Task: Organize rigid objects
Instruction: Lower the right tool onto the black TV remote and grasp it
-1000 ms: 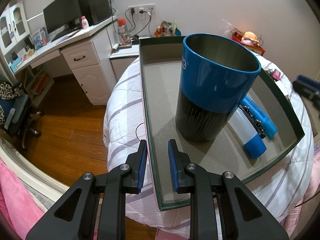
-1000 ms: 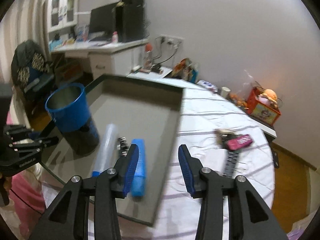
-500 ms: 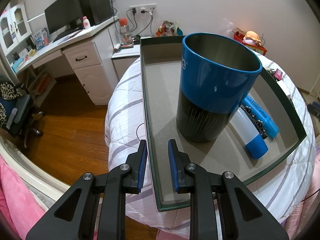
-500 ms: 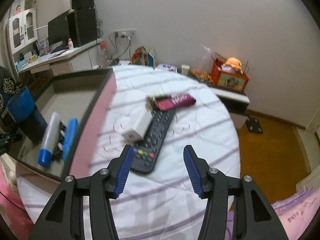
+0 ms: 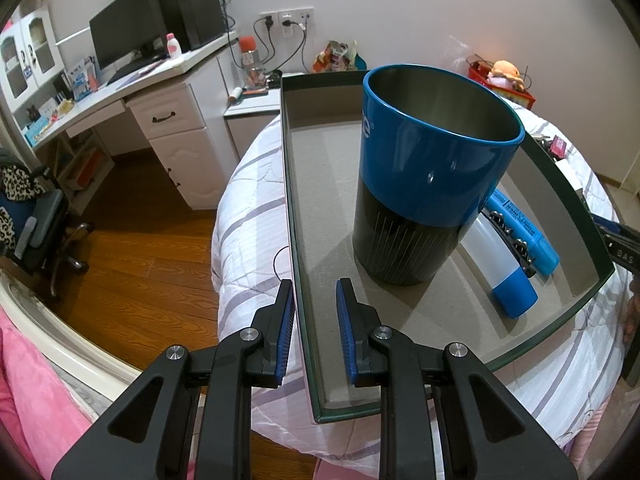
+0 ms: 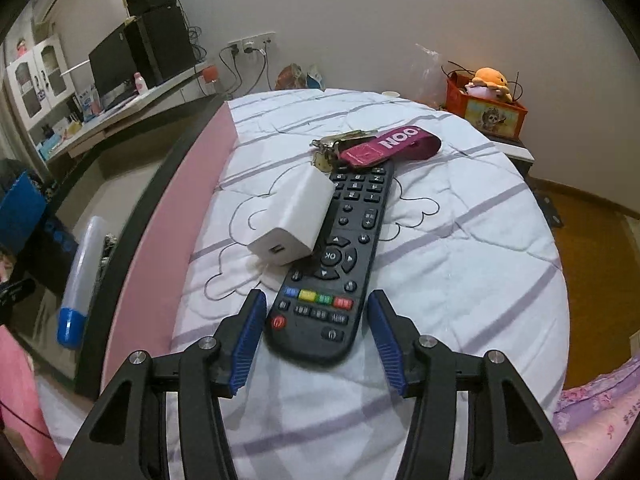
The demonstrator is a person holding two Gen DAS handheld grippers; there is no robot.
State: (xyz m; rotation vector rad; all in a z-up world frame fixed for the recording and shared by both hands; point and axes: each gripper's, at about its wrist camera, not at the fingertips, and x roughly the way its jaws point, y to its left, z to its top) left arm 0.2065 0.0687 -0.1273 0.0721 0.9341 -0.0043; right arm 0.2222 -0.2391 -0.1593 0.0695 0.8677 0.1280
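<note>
While the left gripper (image 5: 314, 316) remains narrowly parted astride the near wall of the tray (image 5: 289, 184), one pad outside and one inside, with no clear sign that it is clamped, the right gripper (image 6: 316, 334) has swung away from the tray within the last second and now sits low over the quilt (image 6: 472, 248), its jaws spread wide on either side of the near end of the black remote control (image 6: 338, 256). Neither pad appears to touch the remote yet; a gap shows on both sides. A white charger block (image 6: 294, 216) lies partly on the remote's left edge, and a bunch of keys with a magenta strap (image 6: 384, 146) rests at its far end, touching or overlapping it. Already in the tray stand a blue-and-black cup (image 5: 424, 196), upright, with a white tube with blue cap (image 5: 496, 264), a blue marker (image 5: 520, 228) and a small dark studded item between them, too obscured to identify. Assessment: the right hand has moved from surveying the tray to lining up the next pickup, and the remote is the evident target. Closing here would likely dislodge the charger as the remote lifts; the keys may drag. Three loose items remain outside the tray.
</note>
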